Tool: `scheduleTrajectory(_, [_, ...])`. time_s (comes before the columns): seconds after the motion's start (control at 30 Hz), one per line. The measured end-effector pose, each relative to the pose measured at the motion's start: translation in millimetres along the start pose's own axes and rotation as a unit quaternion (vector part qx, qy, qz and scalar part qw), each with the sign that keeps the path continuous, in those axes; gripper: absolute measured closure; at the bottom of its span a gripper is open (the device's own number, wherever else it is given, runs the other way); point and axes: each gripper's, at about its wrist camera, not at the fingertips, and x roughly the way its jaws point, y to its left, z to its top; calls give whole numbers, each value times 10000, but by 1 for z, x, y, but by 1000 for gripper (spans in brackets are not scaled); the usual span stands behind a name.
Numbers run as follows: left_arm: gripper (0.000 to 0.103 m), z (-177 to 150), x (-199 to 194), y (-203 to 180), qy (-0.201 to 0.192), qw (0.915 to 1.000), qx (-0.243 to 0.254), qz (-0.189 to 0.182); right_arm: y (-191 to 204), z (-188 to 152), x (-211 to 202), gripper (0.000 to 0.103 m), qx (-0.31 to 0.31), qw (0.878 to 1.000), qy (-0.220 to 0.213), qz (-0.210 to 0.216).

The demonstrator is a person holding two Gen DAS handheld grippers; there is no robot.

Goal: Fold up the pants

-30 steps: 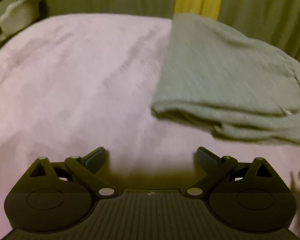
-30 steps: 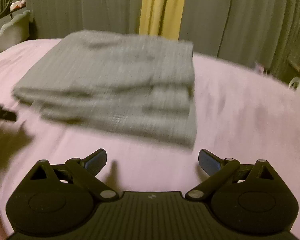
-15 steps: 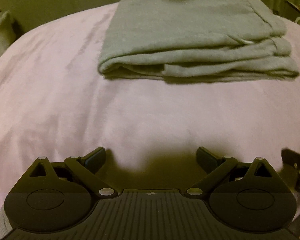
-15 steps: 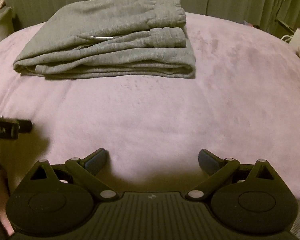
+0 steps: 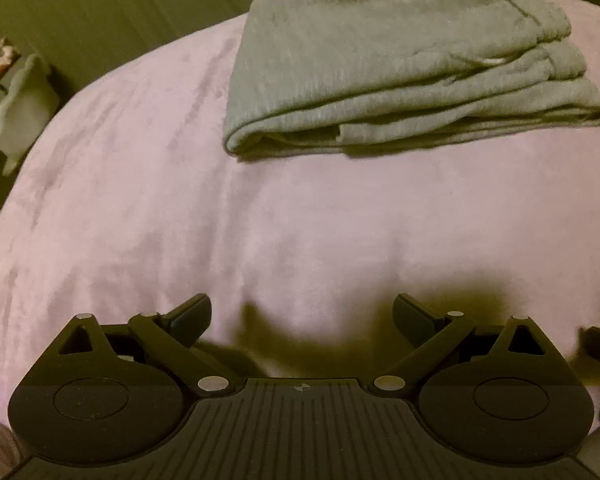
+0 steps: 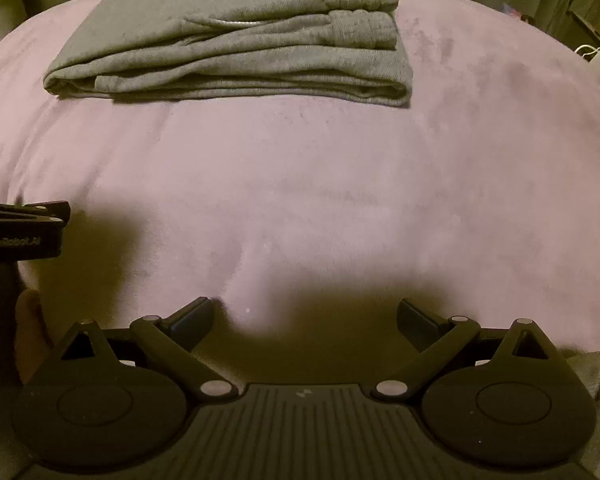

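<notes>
We see grey pants [image 5: 400,64] folded in a stack at the top of the frame on the pink blanket [image 5: 260,220], our left gripper [image 5: 302,314] and right gripper [image 6: 305,316] both spread wide, empty, well apart from the pants.

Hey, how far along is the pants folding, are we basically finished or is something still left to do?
Looks essentially done. The gray pants lie in a compact stack of layers on the pink blanket. Nothing is in hand: the left tongs and right tongs are both open, empty and apart from the fabric. At most, the slightly uneven front edges could be squared up.
</notes>
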Motion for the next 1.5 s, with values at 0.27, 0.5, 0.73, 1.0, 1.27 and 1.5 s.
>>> scheduleTrajectory(0.27, [2,32,-30,16,67,9992,-331,-231,-2,36,-35,4,109,9998,66,-150])
scheduleTrajectory(0.5, [2,68,-64,12,-16,9991,-64,-413,-10,73,-66,4,529,9986,0,48])
scheduleTrajectory(0.73, [2,93,-79,15,8,9988,-276,-414,-3,98,-86,4,340,9978,-314,-472])
scheduleTrajectory(1.0, [2,105,-80,20,-1,9987,-399,-328,5,112,-92,4,211,9982,-358,-429])
scheduleTrajectory(1.27, [2,108,-74,28,117,9975,-578,-394,9,116,-88,4,229,9981,-273,-499])
scheduleTrajectory(1.5, [2,107,-70,27,178,9976,-538,-386,7,118,-86,4,272,9981,-259,-493])
